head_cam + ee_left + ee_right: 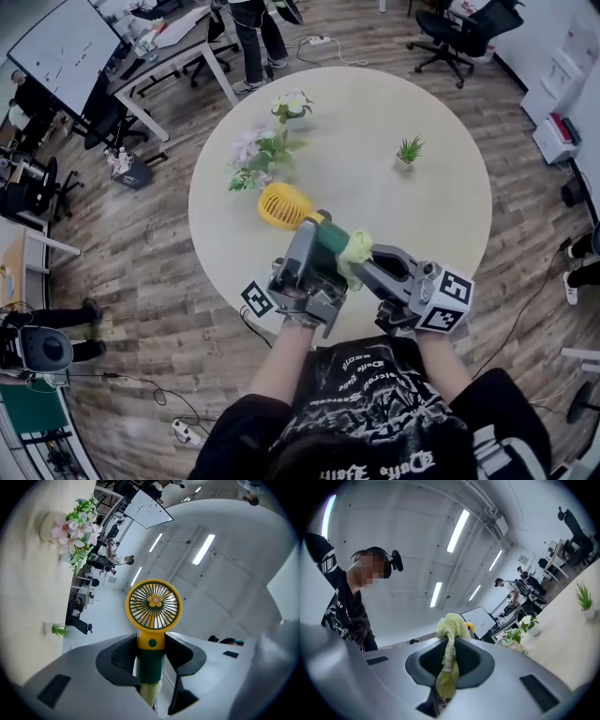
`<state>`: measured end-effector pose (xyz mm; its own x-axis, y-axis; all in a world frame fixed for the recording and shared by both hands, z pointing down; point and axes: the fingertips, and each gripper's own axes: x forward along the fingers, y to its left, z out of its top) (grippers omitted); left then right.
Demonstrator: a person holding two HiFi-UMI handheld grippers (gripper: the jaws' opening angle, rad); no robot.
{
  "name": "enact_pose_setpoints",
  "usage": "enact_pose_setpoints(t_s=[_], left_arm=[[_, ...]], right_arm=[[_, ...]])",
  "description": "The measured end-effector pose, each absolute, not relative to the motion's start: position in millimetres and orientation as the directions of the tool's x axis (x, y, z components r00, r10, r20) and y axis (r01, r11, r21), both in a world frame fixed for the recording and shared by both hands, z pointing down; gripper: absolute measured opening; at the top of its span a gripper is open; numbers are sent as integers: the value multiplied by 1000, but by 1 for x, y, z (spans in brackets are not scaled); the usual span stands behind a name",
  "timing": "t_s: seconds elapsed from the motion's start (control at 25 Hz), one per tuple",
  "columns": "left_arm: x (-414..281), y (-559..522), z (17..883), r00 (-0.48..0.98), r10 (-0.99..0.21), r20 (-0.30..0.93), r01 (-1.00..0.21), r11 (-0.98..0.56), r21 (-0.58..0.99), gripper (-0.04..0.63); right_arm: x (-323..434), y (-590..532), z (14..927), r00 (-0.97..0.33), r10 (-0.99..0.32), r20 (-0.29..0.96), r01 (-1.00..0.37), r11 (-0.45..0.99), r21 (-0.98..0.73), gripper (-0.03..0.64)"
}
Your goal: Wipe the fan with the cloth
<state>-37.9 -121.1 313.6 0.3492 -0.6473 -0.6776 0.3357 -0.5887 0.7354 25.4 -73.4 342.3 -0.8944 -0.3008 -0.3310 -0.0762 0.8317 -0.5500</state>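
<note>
A small hand fan with a yellow round cage (283, 206) and a green handle (332, 242) is held up above the near side of the round table. My left gripper (317, 232) is shut on the handle. In the left gripper view the fan (153, 604) stands upright between the jaws of my left gripper (151, 657), cage facing the camera. My right gripper (364, 264) is shut on a yellow-green cloth (356, 247), which bunches against the fan's handle. In the right gripper view the cloth (450, 634) hangs between the jaws of my right gripper (449, 657), hiding most of the fan.
On the beige round table (450, 225) stand a vase of white flowers (292, 105), a bunch of pink flowers (253, 155) and a small potted plant (408, 152). A person (253, 37) stands beyond the table. Office chairs (464, 28) and desks surround it.
</note>
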Motion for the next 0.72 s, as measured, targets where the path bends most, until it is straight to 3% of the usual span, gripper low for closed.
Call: enact_pose_setpoints(t_s=[0.16, 0.32, 0.48, 0.72], left_arm=[[-37, -116, 311, 368, -629, -685, 344, -593, 728, 198], [-36, -119, 312, 362, -642, -676, 327, -592, 737, 198], [-22, -119, 310, 456, -614, -644, 281, -587, 759, 198], [-1, -105, 302, 487, -521, -701, 380, -596, 707, 197]], right_arm=[[32, -89, 329, -866, -318, -387, -53, 826, -561, 38], [26, -83, 311, -902, -220, -371, -30, 890, -456, 38], [17, -84, 291, -915, -167, -367, -19, 927, -374, 40], [18, -98, 278, -908, -151, -392, 7, 927, -375, 40]])
